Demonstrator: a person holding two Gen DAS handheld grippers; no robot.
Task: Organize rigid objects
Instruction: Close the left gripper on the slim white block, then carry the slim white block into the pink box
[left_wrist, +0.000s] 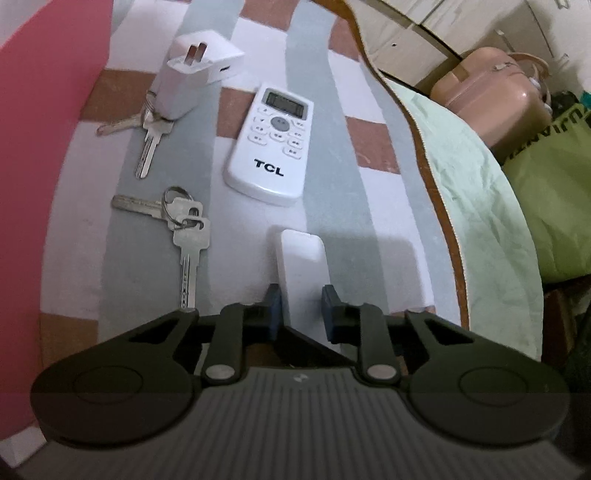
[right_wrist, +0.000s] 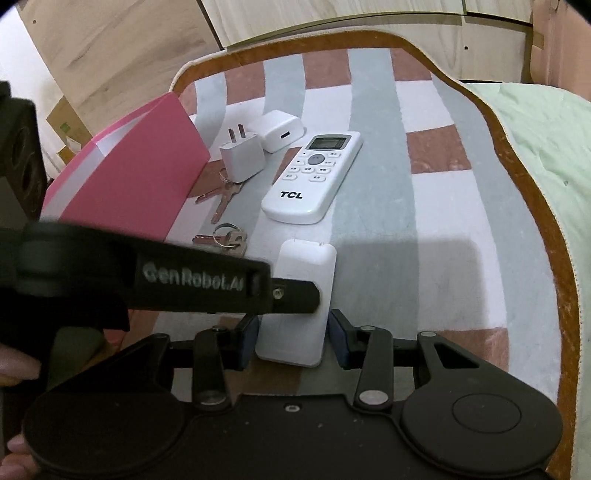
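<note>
White remote (right_wrist: 306, 266) pinched two ways
Light, stiff, slick plastic: your left gripper (left_wrist: 301, 306) clamps its faces, your right gripper (right_wrist: 293, 332) its long edges.

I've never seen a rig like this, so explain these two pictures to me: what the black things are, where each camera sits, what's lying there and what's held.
No robot here: a person holds a two-finger clamp in each hand, each with a camera looking along its fingers. One picture is from the left gripper, the other from the right gripper. On the striped mat lie a TCL remote, two white chargers and two key bunches, beside a pink box. Both grippers appear clamped on one plain white device.
</note>
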